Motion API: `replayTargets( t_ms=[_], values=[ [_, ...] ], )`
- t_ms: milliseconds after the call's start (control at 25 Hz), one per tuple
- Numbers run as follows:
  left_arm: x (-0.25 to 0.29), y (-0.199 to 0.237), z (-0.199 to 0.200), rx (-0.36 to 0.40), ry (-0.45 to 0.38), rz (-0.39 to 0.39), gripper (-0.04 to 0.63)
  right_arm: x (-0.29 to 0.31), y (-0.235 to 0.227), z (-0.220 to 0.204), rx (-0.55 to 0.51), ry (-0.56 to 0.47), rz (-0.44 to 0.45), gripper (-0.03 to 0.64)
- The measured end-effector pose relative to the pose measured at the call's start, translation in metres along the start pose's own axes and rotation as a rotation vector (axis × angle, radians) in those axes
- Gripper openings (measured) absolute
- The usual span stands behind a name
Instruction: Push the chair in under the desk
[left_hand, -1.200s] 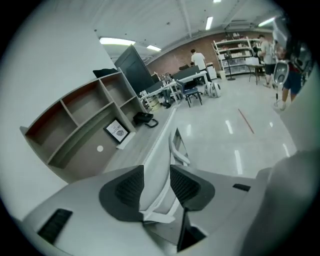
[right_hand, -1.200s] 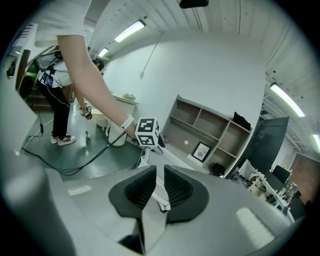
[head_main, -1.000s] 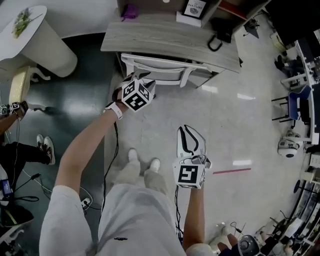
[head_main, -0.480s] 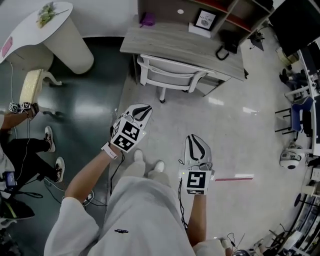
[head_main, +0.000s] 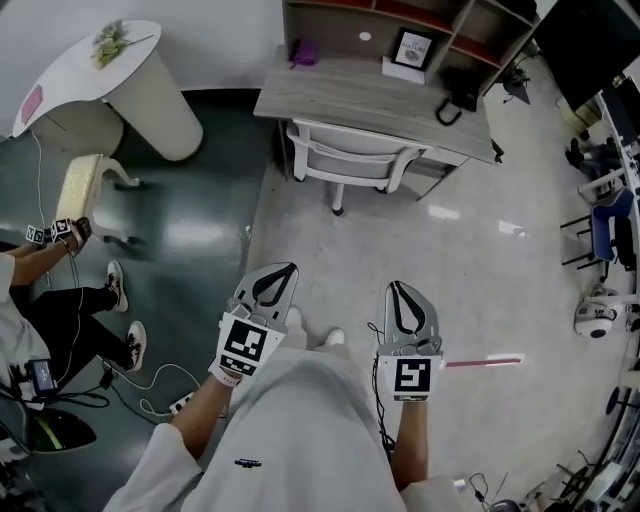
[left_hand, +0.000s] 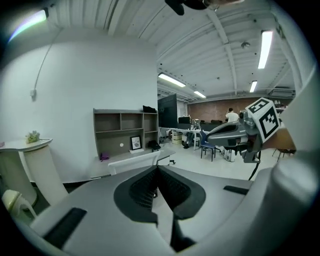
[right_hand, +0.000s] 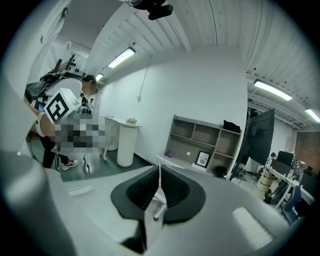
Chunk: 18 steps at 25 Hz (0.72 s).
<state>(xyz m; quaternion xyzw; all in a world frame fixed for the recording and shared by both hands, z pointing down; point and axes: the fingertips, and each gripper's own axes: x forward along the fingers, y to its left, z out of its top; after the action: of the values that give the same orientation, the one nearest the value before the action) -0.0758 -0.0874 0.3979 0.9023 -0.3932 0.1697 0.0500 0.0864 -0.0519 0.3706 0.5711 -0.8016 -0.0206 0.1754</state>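
Head view only: red floor line (head_main: 483, 360)

Left tongs (head_main: 282, 271) closed; right tongs (head_main: 398, 288) just closed.

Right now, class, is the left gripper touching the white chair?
Apart. The head view shows the left gripper near the person's legs, with a stretch of floor between it and the chair at the desk.
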Motion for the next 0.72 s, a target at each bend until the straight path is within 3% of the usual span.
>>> replayTargets(
  t_ms=[400, 720],
  values=[
    [-0.043, -0.015, 0.036, -0.079, -0.124, -0.008, 0.006, -0.018, 0.028, 0.009, 0.120, -0.109, 0.112, 0.025],
    [-0.043, -0.025, 0.050, -0.075, -0.159, -0.029, 0.007, -0.021, 0.021, 0.023, 0.115, -0.149, 0.085, 0.025]
  ],
)
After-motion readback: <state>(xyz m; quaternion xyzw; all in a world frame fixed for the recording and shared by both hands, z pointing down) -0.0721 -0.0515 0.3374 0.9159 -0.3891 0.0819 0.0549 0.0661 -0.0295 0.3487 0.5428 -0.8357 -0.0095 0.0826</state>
